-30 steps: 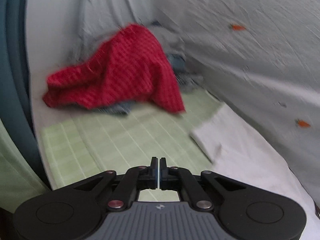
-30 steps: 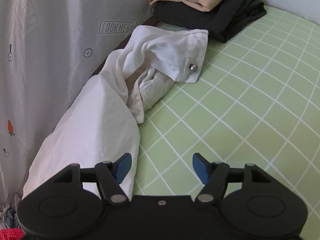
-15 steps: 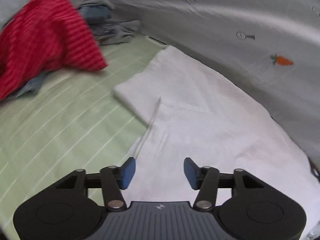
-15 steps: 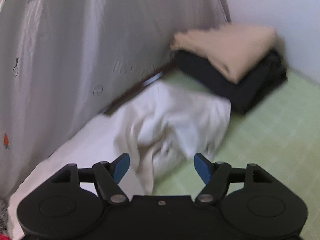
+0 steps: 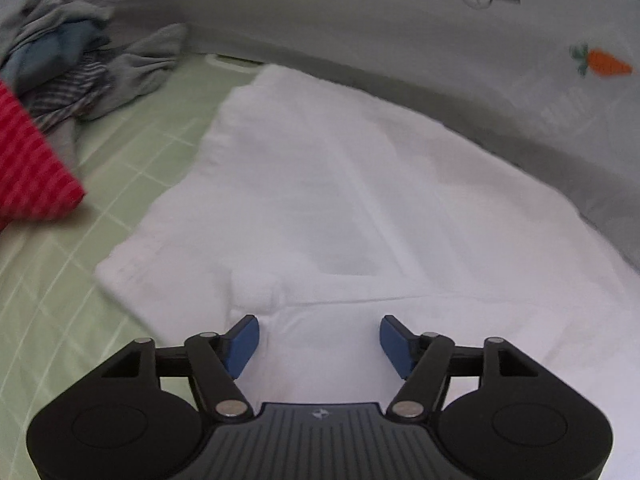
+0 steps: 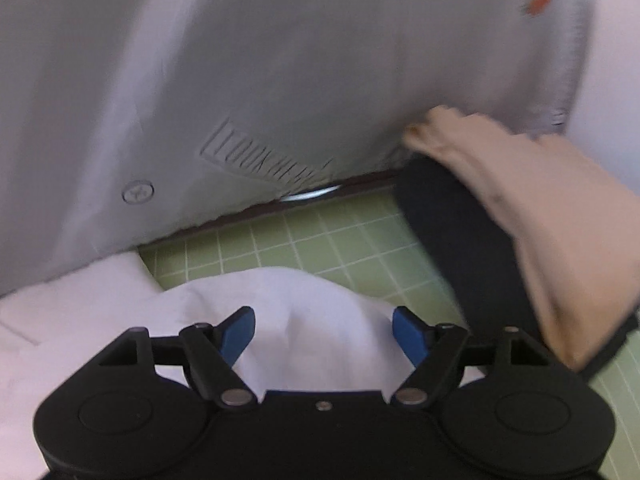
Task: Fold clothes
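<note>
A white garment (image 5: 340,208) lies spread flat on the green checked mat (image 5: 80,272), along the foot of a grey curtain. My left gripper (image 5: 320,340) hovers over its near part, jaws opening, blue pads clear of the cloth. In the right wrist view the same white garment (image 6: 316,312) bunches up into a hump at its other end. My right gripper (image 6: 324,332) is just above that hump, jaws opening, with the white cloth showing between the pads but not pinched.
A red striped cloth (image 5: 28,160) and a heap of grey-blue clothes (image 5: 80,68) lie at the left. A folded beige garment (image 6: 540,208) rests on a folded black one (image 6: 460,232) at the right. The grey carrot-print curtain (image 5: 400,20) walls the far side.
The left gripper went from shut to open and swung right, from the red cloth to over the white garment. The right gripper swung toward the curtain and now sits over the bunched white end.
</note>
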{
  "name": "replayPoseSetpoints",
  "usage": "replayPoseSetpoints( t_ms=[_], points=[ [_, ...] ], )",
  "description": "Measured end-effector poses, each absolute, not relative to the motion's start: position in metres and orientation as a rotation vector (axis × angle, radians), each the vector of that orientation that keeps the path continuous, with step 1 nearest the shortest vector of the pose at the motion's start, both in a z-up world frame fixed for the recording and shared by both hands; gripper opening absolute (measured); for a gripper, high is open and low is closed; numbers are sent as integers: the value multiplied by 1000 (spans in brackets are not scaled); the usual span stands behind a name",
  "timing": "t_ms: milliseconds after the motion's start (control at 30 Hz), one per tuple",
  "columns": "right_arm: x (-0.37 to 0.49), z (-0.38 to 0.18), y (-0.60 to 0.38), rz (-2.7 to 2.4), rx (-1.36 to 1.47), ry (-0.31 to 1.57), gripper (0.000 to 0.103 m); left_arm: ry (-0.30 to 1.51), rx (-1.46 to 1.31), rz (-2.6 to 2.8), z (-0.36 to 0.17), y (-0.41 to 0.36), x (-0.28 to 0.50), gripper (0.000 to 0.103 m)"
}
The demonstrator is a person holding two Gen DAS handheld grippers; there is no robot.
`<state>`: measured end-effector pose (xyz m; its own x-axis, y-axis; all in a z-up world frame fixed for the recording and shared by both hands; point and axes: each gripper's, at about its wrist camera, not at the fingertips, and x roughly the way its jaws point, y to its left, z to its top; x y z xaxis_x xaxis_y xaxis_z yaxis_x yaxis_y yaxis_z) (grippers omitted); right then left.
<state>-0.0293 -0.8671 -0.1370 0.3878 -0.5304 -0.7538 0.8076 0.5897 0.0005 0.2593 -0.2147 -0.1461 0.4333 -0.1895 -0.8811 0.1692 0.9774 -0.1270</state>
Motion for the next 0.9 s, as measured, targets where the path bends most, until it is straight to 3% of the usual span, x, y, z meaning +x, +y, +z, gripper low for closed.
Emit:
replayPoseSetpoints(
  t_ms=[167,233,267,300,333,367,433,733,900],
  points=[
    [-14,-163,-866,-866,368,871,71,1089,32,-195,-155,-224,264,73],
    [-17,-167,-865,-855,388,865,50,1074,39,-168,-155,-225,261,62],
    [-20,-168,-864,-856,396,858,43,1065,65,-143,-154,-226,259,46],
    [-24,-167,-862,-859,402,843,26,1055,93,-118,-153,-226,257,26],
    [-29,-164,-860,-858,408,819,17,1049,95,-106,-152,-224,256,17],
    [-34,-160,-856,-859,411,793,13,1048,59,-105,-150,-219,255,1],
    [-43,-146,-843,-877,361,745,6,1049,-103,-138,-147,-202,253,0],
    [-132,-58,-752,-926,165,450,4,853,-164,-158,-75,-165,201,0],
    [-212,-41,-694,-979,172,367,5,848,-171,-180,-67,-134,164,0]
  ],
)
